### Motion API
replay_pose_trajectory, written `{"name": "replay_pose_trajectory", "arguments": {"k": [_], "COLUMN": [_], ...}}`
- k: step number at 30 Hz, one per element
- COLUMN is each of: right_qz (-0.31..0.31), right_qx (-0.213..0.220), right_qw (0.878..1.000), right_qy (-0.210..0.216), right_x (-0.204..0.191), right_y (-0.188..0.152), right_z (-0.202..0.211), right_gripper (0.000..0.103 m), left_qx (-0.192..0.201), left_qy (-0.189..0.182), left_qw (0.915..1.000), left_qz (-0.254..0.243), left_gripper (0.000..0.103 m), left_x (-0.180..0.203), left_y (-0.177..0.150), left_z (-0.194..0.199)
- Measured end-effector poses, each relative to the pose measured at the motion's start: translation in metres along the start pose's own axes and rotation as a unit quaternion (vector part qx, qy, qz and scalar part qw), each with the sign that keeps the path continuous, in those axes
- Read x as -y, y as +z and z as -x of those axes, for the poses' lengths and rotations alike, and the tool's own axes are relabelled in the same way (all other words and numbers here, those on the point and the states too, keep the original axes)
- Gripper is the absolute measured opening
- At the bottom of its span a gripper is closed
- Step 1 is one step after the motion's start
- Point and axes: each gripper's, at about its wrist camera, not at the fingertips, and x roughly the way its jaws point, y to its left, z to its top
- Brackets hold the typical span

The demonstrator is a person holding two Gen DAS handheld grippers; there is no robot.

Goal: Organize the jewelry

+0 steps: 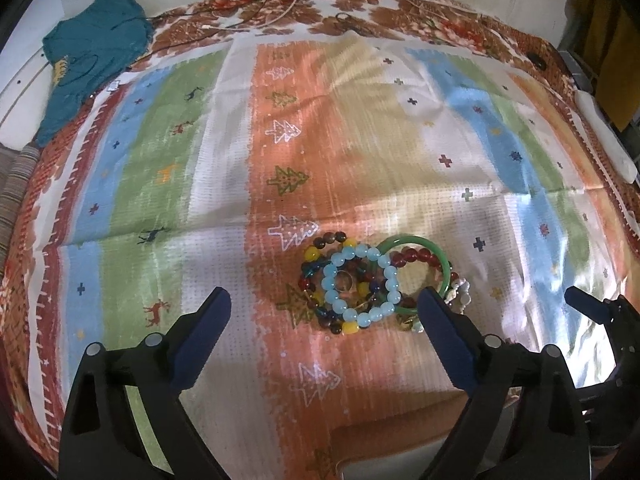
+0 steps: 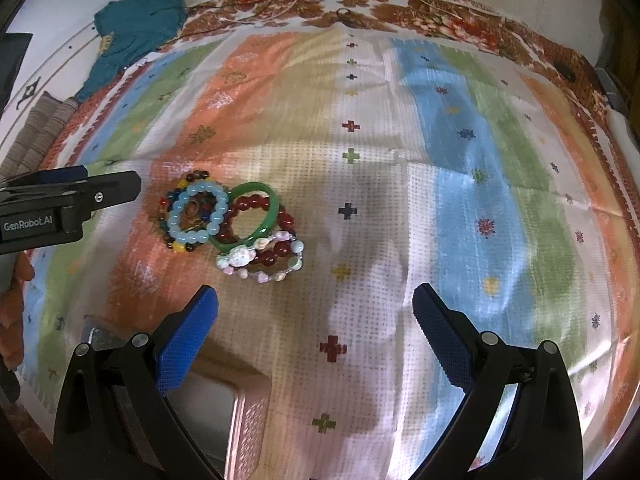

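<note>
Striped cloth (image 1: 224, 168), bracelet pile (image 1: 360, 280), spread tongs (image 1: 324, 304)

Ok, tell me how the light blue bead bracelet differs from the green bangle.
The light blue bead bracelet is a ring of separate round, pale, milky beads; the green bangle is one smooth solid hoop. The blue bracelet lies on top of the multicoloured bead bracelet; the bangle overlaps the dark red bead bracelet. Both lie in the same pile on the striped cloth.

Both wrist views steeply down; share jewelry pile (image 1: 360, 284).
</note>
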Motion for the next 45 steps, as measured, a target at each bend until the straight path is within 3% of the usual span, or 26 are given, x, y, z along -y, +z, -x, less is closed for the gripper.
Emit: {"name": "replay_pose_trajectory", "arguments": {"k": [7,18,21,30,35,39,45], "right_qz": [-0.003,-0.004,-0.002,0.000,0.002,0.004,0.003], "right_qx": [-0.014,-0.026,-0.035,-0.047,-0.058,-0.061,-0.064], "right_qw": [1.000,1.000,0.999,0.999,0.998,0.998,0.998], "right_qy": [-0.004,-0.004,-0.001,-0.004,0.000,-0.001,0.006], "right_x": [0.001,-0.001,-0.002,-0.002,-0.004,-0.005,-0.005], "right_y": [0.006,0.014,0.016,0.018,0.018,0.018,0.018], "right_z": [-0.017,-0.035,-0.042,-0.056,-0.062,-0.065,-0.069], "right_gripper": [0.099,0.099,0.087,0.086,0.074,0.070,0.057], "left_qx": [-0.012,-0.040,-0.047,-0.068,-0.063,-0.068,-0.077], "left_qy": [-0.002,-0.003,-0.008,-0.026,-0.029,-0.033,-0.026], "left_qw": [0.9999,0.9989,0.9985,0.9971,0.9972,0.9965,0.9960], "left_qz": [-0.010,-0.026,-0.027,-0.023,-0.027,-0.034,-0.038], "left_gripper": [0.087,0.073,0.069,0.053,0.049,0.038,0.035], "left_x": [0.003,0.007,0.008,0.003,0.003,0.007,0.009], "left_y": [0.005,0.008,0.008,0.007,0.009,0.009,0.008], "left_z": [-0.014,-0.039,-0.045,-0.063,-0.062,-0.065,-0.073]}}
